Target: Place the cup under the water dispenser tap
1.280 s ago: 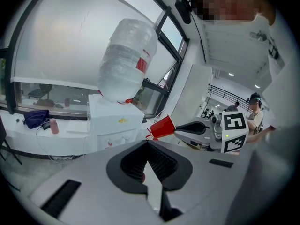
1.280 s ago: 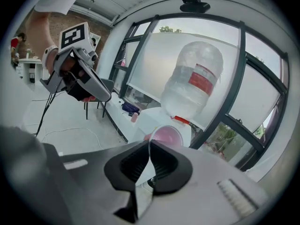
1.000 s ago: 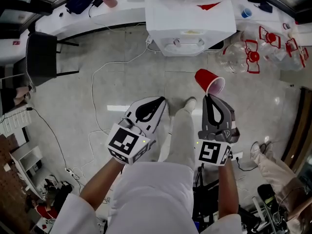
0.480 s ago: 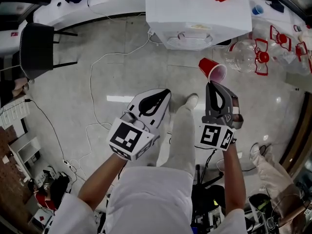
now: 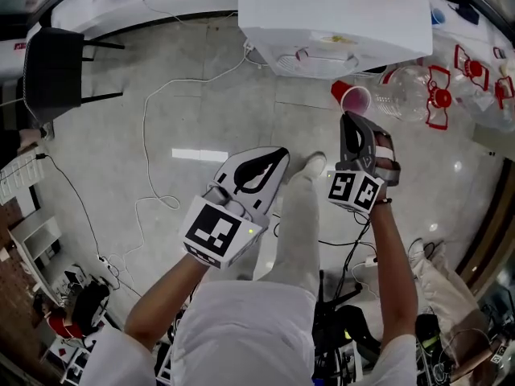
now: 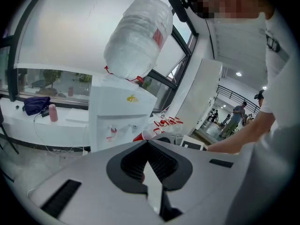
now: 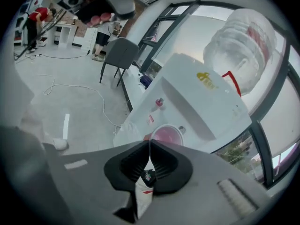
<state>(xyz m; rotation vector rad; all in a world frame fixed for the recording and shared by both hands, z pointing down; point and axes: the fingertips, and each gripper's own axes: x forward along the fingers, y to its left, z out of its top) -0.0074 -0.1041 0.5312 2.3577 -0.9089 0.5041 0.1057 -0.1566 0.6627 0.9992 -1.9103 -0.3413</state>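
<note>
A red cup (image 5: 352, 97) with a pale pink inside hangs tilted just in front of the white water dispenser (image 5: 338, 14), near its lower right front. My right gripper (image 5: 348, 117) is shut on the cup's rim. In the right gripper view the cup (image 7: 165, 136) sits just past the right gripper (image 7: 149, 142), below the dispenser's taps (image 7: 159, 101). My left gripper (image 5: 273, 153) is shut with nothing in it, held lower and to the left. In the left gripper view, past the left gripper (image 6: 146, 142), the cup (image 6: 140, 136) shows beside the dispenser (image 6: 117, 116), which carries a large bottle (image 6: 138, 36).
A clear water bottle (image 5: 414, 95) with a red handle lies on the floor right of the dispenser, with red carriers (image 5: 471, 63) beyond it. A black chair (image 5: 52, 71) stands at the far left. A white cable (image 5: 153, 135) trails over the floor. My shoe (image 5: 312, 166) is between the grippers.
My right gripper has carried the cup forward, closer to the dispenser's front. The left gripper has stayed shut and shifted only slightly.
</note>
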